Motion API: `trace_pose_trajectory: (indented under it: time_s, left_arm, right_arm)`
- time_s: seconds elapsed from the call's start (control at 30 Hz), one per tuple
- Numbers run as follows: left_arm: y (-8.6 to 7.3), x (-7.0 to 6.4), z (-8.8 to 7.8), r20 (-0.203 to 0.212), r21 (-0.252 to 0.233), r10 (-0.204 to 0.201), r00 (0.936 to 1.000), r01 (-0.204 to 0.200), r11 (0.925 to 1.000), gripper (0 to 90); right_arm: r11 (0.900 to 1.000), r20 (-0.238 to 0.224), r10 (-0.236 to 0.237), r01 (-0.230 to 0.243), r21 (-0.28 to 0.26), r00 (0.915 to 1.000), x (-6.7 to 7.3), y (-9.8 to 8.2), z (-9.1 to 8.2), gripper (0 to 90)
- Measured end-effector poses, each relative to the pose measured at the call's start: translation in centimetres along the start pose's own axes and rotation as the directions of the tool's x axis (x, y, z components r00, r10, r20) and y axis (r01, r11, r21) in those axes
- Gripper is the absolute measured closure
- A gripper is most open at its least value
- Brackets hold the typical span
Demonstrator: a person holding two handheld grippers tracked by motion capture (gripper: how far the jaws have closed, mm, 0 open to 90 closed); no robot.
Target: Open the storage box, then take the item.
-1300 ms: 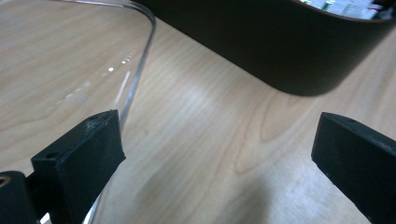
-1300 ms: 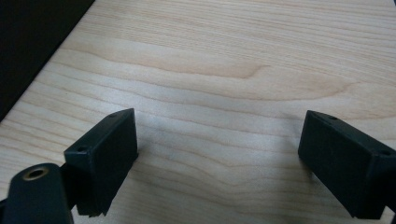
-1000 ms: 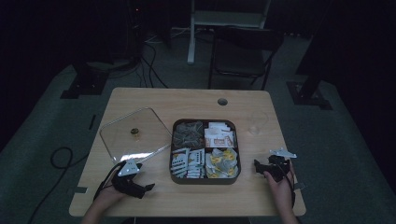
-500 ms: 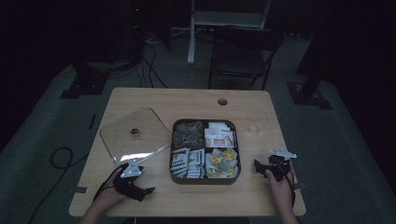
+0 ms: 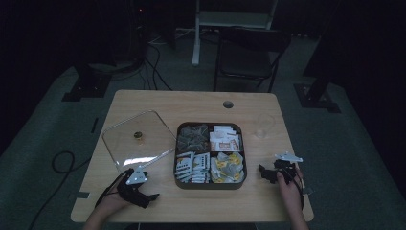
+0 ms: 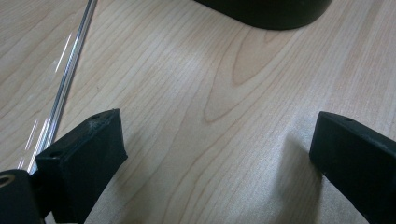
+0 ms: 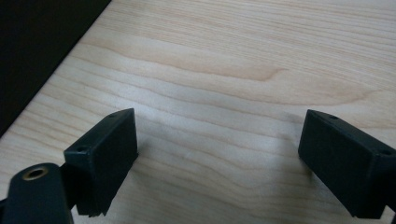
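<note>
1. Just ahead of the left hand-held gripper point(image 5: 149, 197), the clear lid point(image 5: 139, 140) is lying flat on the counter point(image 5: 191, 103), its near edge point(image 6: 65, 84) running just beside the left jaw.
2. Both hand-held grippers are resting with jaws spread wide, gripping nothing.
3. Beside the right hand-held gripper point(image 5: 263, 172), toward the left one, the compartment tray point(image 5: 210, 184) of packets is sitting uncovered.
4. Judging the step: closing on the lid's rim squarely, keeping it level while lifting.

My table point(image 5: 191, 103) is pale wood with a smooth, matt grain. The lid point(image 5: 136, 139) beside the tray point(image 5: 210, 184) is clear, glossy plastic. The tray looks dark and smooth. Both grippers' jaws are matt black plastic, slightly scuffed at the edges.
</note>
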State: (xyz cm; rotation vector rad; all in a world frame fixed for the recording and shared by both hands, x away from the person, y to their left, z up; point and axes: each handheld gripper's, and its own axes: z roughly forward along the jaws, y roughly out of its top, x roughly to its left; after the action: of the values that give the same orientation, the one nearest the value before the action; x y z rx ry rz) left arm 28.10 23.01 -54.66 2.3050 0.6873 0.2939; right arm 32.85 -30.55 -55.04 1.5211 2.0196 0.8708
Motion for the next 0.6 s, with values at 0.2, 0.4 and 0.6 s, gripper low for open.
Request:
trace_pose_trajectory:
  time_s: [0.2,0.4,0.6]
  left_arm:
    - [-0.01,-0.01,0.00,0.000,0.000,-0.001,1.0000,0.001,1.0000,3.8]
    - [-0.01,0.02,-0.01,0.003,-0.002,-0.003,1.0000,0.003,1.0000,3.8]
    - [-0.05,0.20,-0.07,0.017,-0.009,-0.018,0.9997,0.018,0.9998,3.8]
  right_arm:
    - [1.000,0.000,0.001,-0.001,0.000,1.0000,0.01,0.02,0.02,11.4]
    - [1.000,0.000,0.000,0.000,0.000,1.0000,0.00,0.03,0.02,11.6]
    - [1.000,-0.005,0.002,-0.002,0.010,1.0000,-0.16,0.02,-0.38,16.4]
